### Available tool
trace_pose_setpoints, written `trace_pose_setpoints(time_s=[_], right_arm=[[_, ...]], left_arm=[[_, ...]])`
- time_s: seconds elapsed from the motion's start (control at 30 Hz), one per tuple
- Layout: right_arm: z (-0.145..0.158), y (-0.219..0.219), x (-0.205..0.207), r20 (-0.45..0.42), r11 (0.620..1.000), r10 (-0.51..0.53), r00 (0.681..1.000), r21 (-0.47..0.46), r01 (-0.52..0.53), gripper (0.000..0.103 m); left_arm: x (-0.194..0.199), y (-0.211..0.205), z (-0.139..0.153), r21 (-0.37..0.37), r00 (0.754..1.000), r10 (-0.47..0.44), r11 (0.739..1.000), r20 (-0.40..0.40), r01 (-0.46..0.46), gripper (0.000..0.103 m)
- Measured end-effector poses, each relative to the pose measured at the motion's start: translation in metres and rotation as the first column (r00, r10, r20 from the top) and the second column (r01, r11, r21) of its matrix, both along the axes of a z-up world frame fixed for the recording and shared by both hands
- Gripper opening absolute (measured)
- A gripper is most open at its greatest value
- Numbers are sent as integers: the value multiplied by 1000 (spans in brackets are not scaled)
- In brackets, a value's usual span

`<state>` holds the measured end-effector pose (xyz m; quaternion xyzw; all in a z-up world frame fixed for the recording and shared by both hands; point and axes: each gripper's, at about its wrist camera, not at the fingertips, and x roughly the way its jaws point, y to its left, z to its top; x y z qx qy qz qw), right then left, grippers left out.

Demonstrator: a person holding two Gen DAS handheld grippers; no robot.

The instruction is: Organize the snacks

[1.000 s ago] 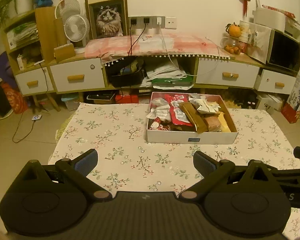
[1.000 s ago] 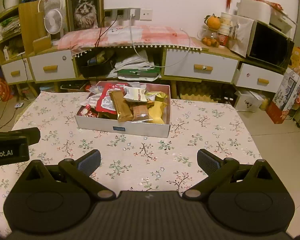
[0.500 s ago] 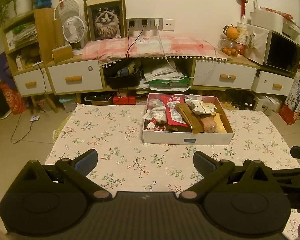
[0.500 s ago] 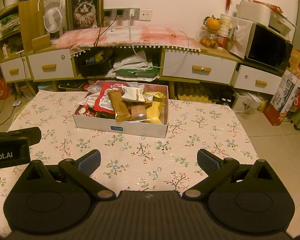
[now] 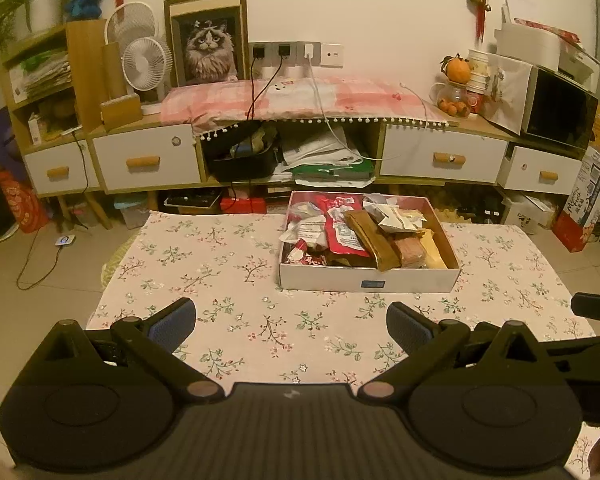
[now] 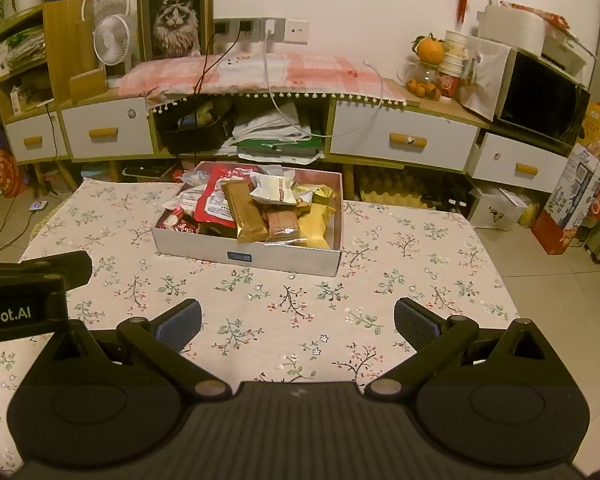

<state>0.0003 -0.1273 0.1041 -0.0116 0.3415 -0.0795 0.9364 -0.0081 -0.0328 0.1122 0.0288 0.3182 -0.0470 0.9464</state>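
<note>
A white cardboard box stands on the flowered tablecloth, filled with snack packets: a red pouch, a long gold bar, a brown wafer pack, a yellow packet. My left gripper hovers open over the near part of the table, well short of the box, nothing between its fingers. My right gripper is likewise open and empty, nearer than the box. The left gripper's body shows at the left edge of the right wrist view.
The low table has its left edge and far edge close to the box. Behind it runs a wooden cabinet with white drawers, a pink cloth, fans, a cat picture and a microwave. Boxes stand on the floor at right.
Both grippers have drawn back and up a little, so the box sits slightly farther off and more of the table shows. Both stay open and empty.
</note>
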Motion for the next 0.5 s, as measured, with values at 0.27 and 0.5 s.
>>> trace_pose_setpoints(time_s=[0.27, 0.5], right_arm=[[-1, 1, -1, -1, 1000, 3, 1000, -3, -3, 103], [-1, 1, 0, -4, 1000, 4, 1000, -6, -4, 103]], left_arm=[[0, 0, 0, 3, 1000, 1, 1000, -6, -1, 103], [0, -1, -1, 5, 1000, 0, 1000, -11, 0, 103]])
